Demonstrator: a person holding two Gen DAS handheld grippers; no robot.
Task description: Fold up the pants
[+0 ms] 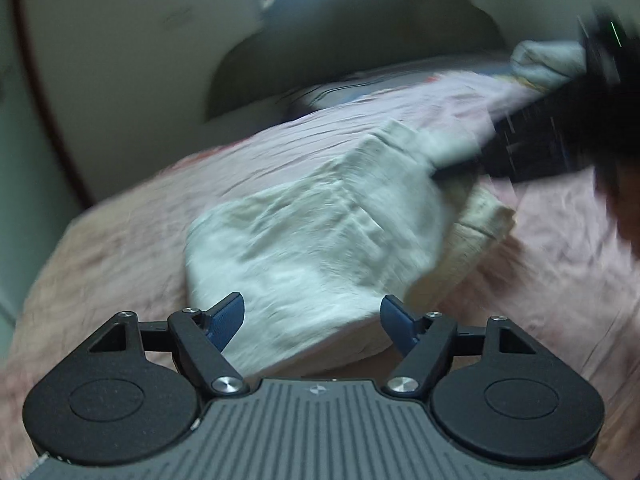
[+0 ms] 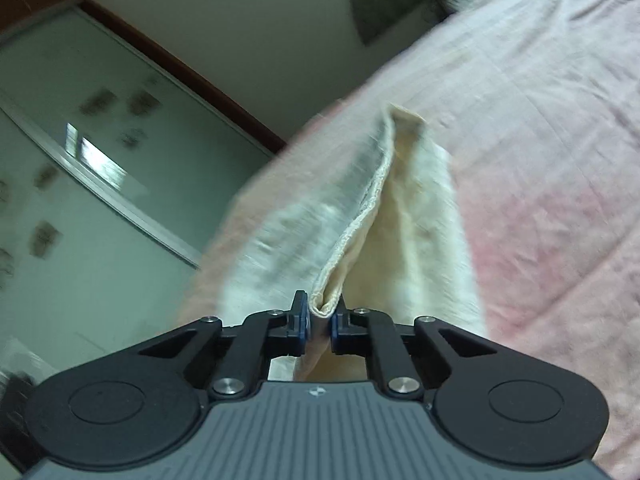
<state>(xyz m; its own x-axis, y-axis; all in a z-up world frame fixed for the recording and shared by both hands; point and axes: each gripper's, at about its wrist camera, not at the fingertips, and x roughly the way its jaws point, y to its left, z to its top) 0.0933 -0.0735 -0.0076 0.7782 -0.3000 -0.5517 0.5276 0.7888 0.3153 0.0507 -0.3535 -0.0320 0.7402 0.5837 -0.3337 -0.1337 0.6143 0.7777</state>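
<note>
A pink bedsheet (image 1: 120, 240) meets a dark headboard (image 1: 360, 40) and glass door (image 2: 60, 160).

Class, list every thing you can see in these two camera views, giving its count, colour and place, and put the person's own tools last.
pants: one, cream-white, lying partly folded on the bed, one edge pinched and lifted
bedspread: one, pink, covering the bed under the pants
pillow: one, dark, at the head of the bed against the wall
sliding door: one, frosted grey-green with a brown frame, beside the bed
left hand-held gripper: one, black with blue pads, jaws open over the near edge of the pants
right hand-held gripper: one, black with blue pads, shut on the pants' edge
</note>
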